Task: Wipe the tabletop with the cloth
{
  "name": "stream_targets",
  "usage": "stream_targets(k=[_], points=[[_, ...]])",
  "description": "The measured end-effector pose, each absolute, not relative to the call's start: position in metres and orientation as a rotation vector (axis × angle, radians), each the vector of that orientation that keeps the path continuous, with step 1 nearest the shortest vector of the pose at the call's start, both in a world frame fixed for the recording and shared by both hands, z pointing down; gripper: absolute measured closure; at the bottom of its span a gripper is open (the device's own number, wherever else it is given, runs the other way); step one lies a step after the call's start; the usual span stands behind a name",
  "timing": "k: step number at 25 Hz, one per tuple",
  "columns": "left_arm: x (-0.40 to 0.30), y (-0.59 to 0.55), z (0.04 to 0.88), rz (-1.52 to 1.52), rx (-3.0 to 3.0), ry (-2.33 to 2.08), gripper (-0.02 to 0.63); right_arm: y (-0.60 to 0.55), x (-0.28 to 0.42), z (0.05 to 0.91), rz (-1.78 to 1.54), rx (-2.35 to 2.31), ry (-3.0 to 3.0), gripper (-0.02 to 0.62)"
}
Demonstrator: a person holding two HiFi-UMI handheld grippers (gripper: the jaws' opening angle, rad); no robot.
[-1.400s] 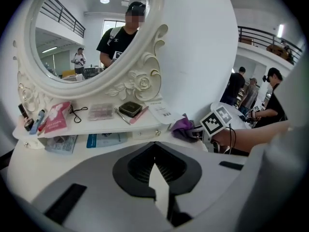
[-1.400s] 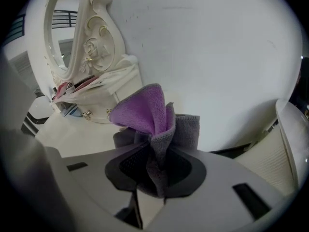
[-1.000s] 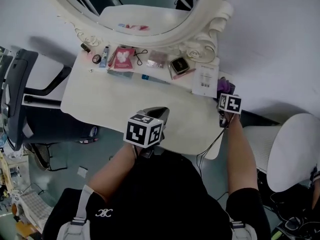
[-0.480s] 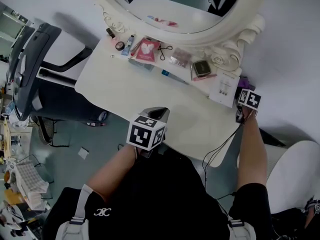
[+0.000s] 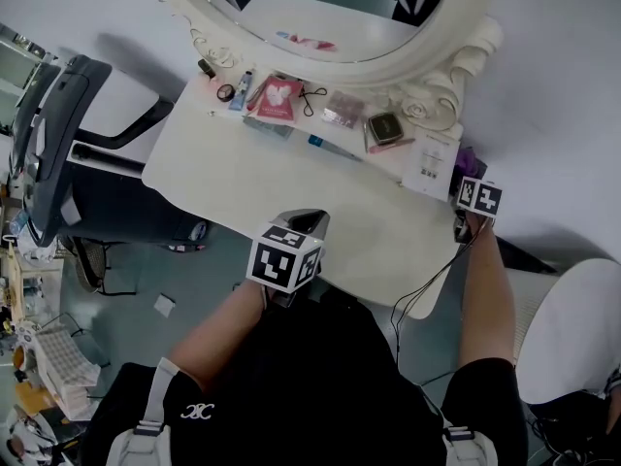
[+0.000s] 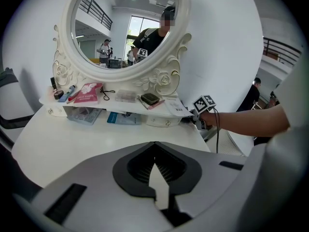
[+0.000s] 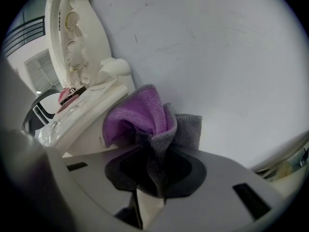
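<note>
White tabletop (image 5: 252,187) sits below an oval mirror (image 5: 330,17). Its raised shelf (image 6: 111,104) carries a pink packet (image 5: 278,96), a dark case (image 5: 385,127) and small tubes. The right gripper (image 7: 155,175) is clamped on the purple-grey cloth (image 7: 140,117) at the far right end, by the wall (image 7: 217,57). The left gripper (image 6: 155,170), jaws together and empty, hovers at the near edge.

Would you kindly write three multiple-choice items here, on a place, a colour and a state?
1. Where is the cloth? A on the floor; B in the right tongs; C on the chair.
2. What is the cloth's main colour? A purple; B green; C yellow.
3. How are the left tongs? A wide open; B shut on the cloth; C shut, empty.
Answers: 1 B, the right gripper view shows it pinched there; 2 A, its folds are purple; 3 C, the jaws meet with nothing between.
</note>
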State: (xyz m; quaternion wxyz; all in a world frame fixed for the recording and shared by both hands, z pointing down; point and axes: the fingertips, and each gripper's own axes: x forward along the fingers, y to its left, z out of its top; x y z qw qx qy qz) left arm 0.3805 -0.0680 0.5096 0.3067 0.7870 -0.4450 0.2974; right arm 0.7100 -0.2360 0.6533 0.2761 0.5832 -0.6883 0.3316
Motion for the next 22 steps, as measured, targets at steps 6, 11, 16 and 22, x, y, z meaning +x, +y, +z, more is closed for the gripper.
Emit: stream_targets(k=[6,11,16,22], points=[[0.390,-0.067,0.508,0.785,2.135,-1.111,0.600,-0.197,0.692,0.653,0.882,1.515,-1.877,0.505],[0.390,-0.066,0.505,0.780,2.177,-1.053,0.600,-0.163,0.675,0.651,0.910,1.550,-1.856,0.505],[0.388,-0.061,0.503,0.773,2.225,-0.994,0.598,-0.129,0.664,0.655,0.946,1.568,-1.798,0.505],[0.377,-0.049,0.504,0.777,2.273,-0.912,0.600,-0.086,0.644,0.658,0.986,1.595,-1.758,0.505]])
